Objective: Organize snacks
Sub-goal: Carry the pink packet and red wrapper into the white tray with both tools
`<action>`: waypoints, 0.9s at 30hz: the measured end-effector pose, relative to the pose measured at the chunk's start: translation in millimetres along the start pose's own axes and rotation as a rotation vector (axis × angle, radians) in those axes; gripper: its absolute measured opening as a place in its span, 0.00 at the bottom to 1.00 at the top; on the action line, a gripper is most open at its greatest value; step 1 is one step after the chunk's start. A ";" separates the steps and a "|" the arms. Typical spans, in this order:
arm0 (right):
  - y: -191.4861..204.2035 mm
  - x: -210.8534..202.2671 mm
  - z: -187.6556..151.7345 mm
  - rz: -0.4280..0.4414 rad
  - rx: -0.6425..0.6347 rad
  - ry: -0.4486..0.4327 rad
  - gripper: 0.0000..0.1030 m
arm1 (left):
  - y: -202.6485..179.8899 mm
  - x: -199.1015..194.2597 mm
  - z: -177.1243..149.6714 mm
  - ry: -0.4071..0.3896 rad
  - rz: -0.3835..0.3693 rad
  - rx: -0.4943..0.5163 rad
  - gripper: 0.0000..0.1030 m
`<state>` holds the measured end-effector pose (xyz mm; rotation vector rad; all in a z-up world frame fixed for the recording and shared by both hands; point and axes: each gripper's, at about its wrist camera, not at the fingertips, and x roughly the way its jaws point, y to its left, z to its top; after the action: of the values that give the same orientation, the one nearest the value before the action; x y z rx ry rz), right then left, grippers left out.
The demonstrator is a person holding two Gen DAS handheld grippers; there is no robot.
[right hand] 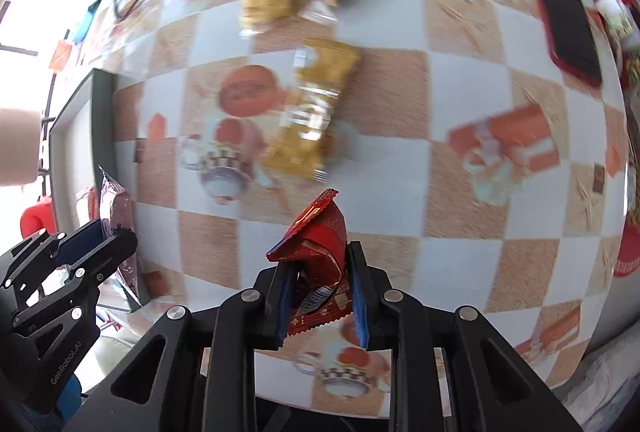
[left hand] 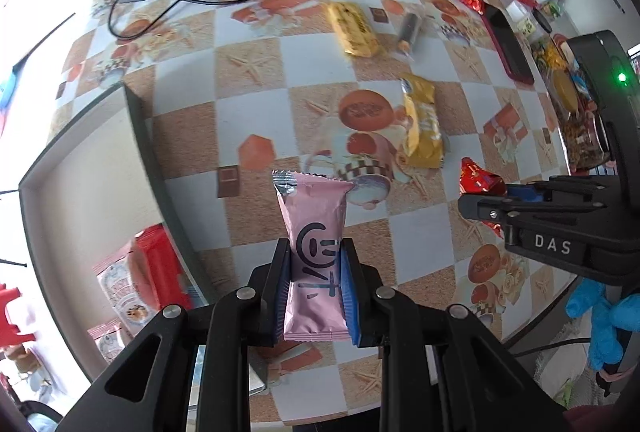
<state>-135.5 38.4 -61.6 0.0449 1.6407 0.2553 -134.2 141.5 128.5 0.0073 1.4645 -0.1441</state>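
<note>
Reading "DAS": right gripper

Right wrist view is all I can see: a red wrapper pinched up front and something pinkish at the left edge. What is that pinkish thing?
Observer: A pink snack packet with a dark face-like logo, clamped in the left gripper.
Operator: Is anything inside the dark-rimmed tray beside it?
Observer: Yes, the tray holds a red packet and pale printed packets.
Operator: Who's holding my gripper?
Observer: A blue-gloved hand shows just below the right gripper, which grips the red wrapper.
</note>
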 end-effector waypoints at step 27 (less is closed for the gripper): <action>160.5 12.6 -0.2 0.000 -0.300 -0.012 0.25 | 171.1 -29.5 -61.0 -0.063 0.068 -0.331 0.25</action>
<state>-156.7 196.9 -43.0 -0.1813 1.5753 0.4971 -180.1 319.6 137.0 -0.2148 1.4089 0.1532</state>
